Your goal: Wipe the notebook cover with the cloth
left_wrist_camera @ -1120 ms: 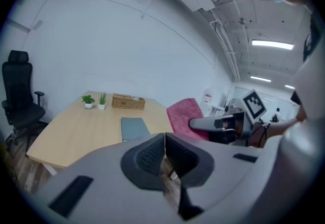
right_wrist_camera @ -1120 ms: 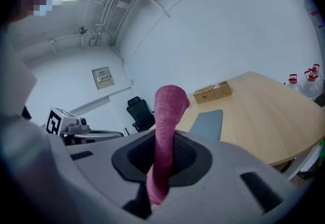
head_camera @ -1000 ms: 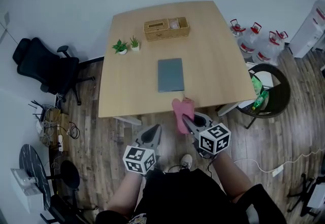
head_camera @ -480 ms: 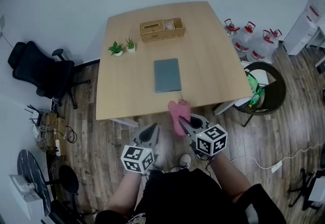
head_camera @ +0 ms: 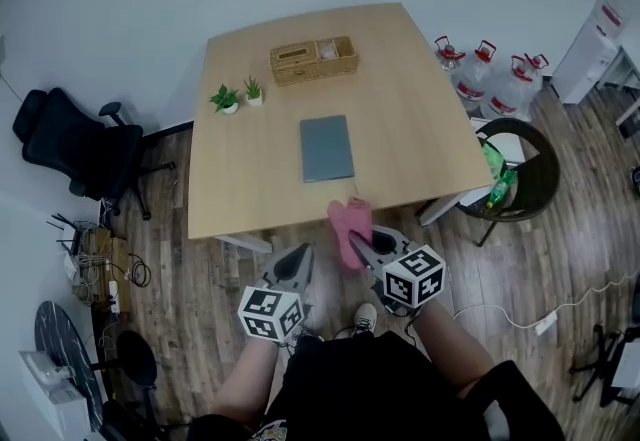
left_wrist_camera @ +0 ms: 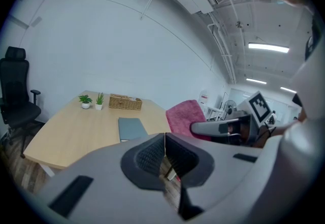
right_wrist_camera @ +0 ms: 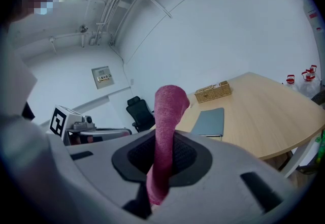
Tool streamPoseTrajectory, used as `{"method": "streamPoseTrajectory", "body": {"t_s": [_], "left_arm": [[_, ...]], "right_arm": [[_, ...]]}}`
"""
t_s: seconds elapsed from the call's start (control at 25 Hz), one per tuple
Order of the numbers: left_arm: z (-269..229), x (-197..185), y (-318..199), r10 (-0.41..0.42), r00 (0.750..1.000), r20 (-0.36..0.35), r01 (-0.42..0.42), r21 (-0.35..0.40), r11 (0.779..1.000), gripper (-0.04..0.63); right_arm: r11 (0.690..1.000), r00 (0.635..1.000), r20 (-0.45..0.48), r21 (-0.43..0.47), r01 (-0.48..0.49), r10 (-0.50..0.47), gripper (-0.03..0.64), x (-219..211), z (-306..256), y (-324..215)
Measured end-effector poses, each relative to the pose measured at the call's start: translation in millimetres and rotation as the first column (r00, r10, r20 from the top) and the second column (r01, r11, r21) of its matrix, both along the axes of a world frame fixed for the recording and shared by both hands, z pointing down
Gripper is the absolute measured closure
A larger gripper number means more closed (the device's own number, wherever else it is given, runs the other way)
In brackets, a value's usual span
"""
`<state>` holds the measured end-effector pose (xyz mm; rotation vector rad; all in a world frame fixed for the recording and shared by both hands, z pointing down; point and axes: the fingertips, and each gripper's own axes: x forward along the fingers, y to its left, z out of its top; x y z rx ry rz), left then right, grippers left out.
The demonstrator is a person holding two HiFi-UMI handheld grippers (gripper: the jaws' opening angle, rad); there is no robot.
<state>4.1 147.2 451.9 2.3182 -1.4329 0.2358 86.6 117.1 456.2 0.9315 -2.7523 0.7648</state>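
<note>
Cloth (head_camera: 350,226), pink, is pinched in the right gripper (head_camera: 372,246) at lower centre; left gripper (head_camera: 296,267) jaws are pressed together, empty. Notebook (head_camera: 327,148) lies mid-table (head_camera: 240,179), centre frame.

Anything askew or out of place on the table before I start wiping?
Nothing stands out. The notebook lies closed and flat midway across the table, the basket and two small plants stand upright at its far side, and the right gripper clamps the cloth.

Lower end of the cloth (right_wrist_camera: 170,106) was hidden within the right tool (right_wrist_camera: 161,157). Beyond that tool, basket (right_wrist_camera: 212,91) contents were too small to identify.
</note>
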Motion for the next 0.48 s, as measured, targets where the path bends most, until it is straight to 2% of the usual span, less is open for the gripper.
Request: {"method": "streamPoseTrajectory", "body": {"t_s": [0.48], "left_arm": [[-5.1,2.5,10.6,0.001,1.000,0.005,-0.001,0.011,1.000,0.589]], "right_arm": [[1.000,1.000,0.008,-0.001,-0.003,0.003,0.560,5.2,-1.7,10.7]]}}
